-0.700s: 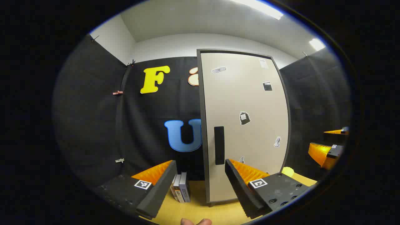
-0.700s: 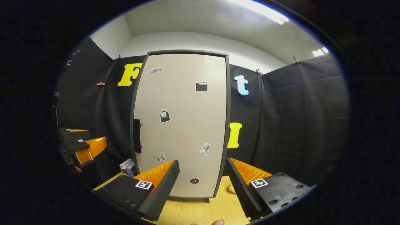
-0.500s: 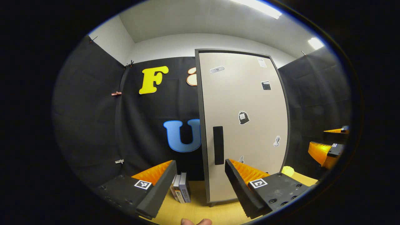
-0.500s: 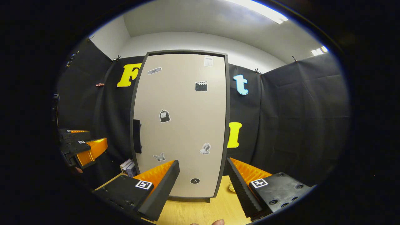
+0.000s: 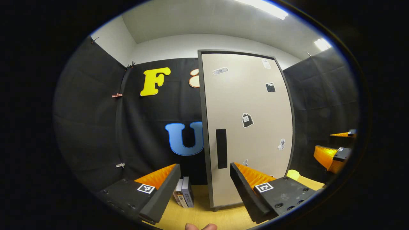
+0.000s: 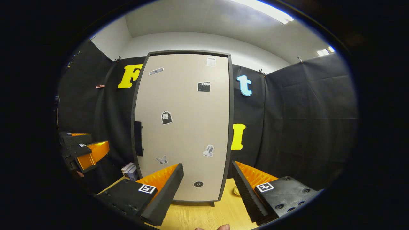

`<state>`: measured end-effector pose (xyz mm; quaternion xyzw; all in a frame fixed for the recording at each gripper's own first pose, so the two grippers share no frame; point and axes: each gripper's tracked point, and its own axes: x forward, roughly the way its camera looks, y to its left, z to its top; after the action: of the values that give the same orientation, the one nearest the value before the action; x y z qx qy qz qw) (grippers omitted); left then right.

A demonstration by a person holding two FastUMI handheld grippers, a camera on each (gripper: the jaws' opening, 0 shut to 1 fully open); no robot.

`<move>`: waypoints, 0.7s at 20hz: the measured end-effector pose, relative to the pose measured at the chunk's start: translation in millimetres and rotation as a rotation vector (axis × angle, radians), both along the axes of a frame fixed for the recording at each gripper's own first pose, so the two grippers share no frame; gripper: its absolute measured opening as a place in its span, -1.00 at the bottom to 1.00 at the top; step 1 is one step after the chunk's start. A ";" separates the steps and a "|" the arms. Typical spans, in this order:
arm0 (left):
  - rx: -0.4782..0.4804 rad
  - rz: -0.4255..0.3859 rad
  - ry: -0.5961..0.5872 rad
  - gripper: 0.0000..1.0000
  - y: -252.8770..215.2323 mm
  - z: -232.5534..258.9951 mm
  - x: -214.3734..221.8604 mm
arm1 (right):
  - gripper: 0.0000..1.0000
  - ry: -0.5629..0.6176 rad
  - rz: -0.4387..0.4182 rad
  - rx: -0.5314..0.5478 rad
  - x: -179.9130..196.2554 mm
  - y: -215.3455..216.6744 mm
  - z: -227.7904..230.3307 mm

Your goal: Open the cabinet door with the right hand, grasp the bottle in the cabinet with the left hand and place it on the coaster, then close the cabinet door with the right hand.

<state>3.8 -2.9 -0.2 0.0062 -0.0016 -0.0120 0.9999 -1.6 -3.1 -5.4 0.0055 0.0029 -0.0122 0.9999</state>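
A tall beige cabinet point(image 5: 249, 127) with a dark frame stands on the wooden table, its door point(image 6: 185, 127) shut and dotted with stickers. A dark vertical handle point(image 5: 221, 148) sits near the door's left edge, also seen as the handle point(image 6: 138, 143) in the right gripper view. My left gripper point(image 5: 204, 188) is open and empty, well in front of the handle. My right gripper point(image 6: 207, 188) is open and empty, facing the door's lower middle. The right gripper point(image 5: 332, 155) appears far right in the left gripper view; the left gripper point(image 6: 84, 153) appears far left in the right gripper view.
A few books point(image 5: 184, 195) stand upright left of the cabinet, also seen as books point(image 6: 131, 171). A small yellow object point(image 5: 293, 174) lies on the table right of the cabinet, seen as a pale lump point(image 6: 236, 191). The wooden tabletop point(image 6: 198, 217) runs in front. Black cloth walls surround.
Both views have drifted slightly: the cabinet sits a little further left in each. Both grippers stay open and the door stays shut.
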 end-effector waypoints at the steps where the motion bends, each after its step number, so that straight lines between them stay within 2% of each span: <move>1: 0.005 0.000 0.000 0.96 -0.1 -0.7 0.4 | 0.95 -0.001 0.000 0.003 -0.1 0.6 0.1; 9: 0.002 -0.004 -0.007 0.95 6.0 -1.1 0.3 | 0.95 -0.007 0.033 0.011 3.1 18.7 1.4; 14: -0.017 0.041 -0.009 0.96 31.2 -5.9 -6.1 | 0.95 -0.004 0.123 0.036 15.3 65.2 5.1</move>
<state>-2.2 28.2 -6.1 -0.0021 -0.0060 0.0086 0.9999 13.7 62.1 -0.3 0.0232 0.0016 0.0493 0.9985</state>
